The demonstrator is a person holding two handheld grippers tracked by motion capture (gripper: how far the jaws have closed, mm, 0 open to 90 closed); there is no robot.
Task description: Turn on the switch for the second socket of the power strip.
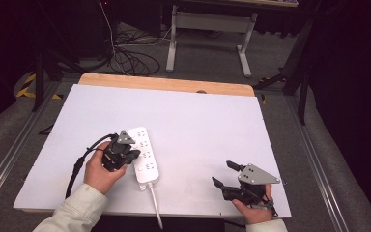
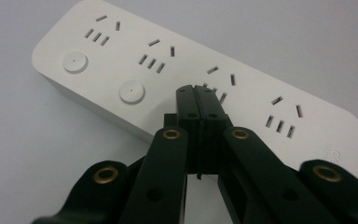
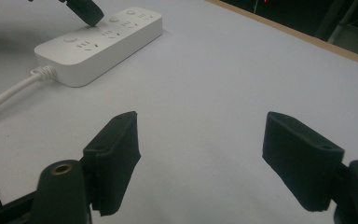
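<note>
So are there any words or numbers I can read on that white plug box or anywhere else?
Faint grey print at the cable end of the white power strip: too small and blurred to read.
Round buttons on the power strip: a small dot each, no letters.
Left claw, shut above the strip's sockets: no writing.
Right claw, open over the white table: no writing.
No readable word, brand or number anywhere.

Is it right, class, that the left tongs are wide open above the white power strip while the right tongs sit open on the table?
Not quite. The left tongs are shut, jaws pressed together over the white power strip, as the left gripper view shows. The right tongs are indeed open over the table.
</note>
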